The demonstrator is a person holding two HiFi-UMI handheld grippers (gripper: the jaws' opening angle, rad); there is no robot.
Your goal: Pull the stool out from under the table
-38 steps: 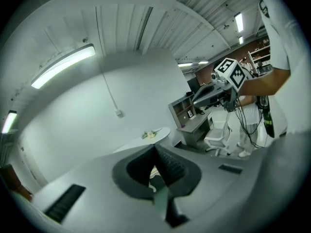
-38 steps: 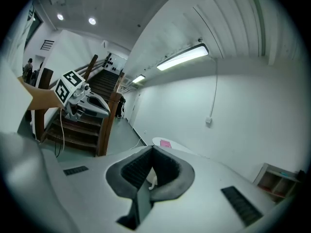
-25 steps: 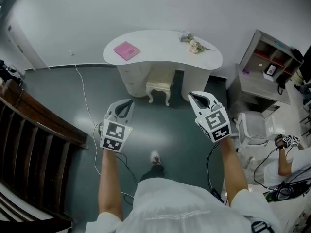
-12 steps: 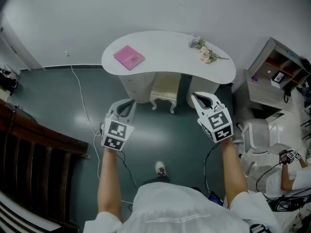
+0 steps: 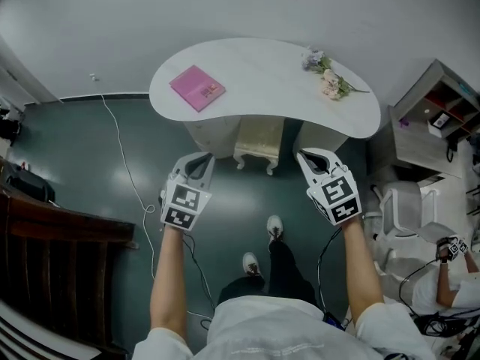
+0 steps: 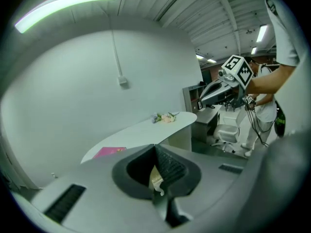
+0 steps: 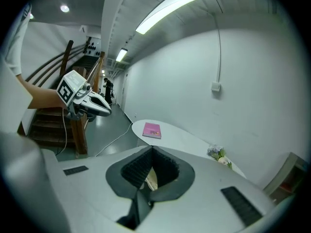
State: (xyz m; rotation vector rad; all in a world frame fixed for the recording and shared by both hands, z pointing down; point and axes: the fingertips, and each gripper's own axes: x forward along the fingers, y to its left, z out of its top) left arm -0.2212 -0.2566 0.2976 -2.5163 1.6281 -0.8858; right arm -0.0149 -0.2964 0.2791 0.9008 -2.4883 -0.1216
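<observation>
In front of the white table, the person was found to have drawn nearer than a second before, with the left gripper and the right gripper brought up side by side, both clenched on nothing and short of any contact. The stool was noted tucked under the table edge between the table's supports, untouched, so the pull was judged not yet begun. Open floor was recorded on the near side for drawing it out, bounded by a cable at left and a white chair at right.
</observation>
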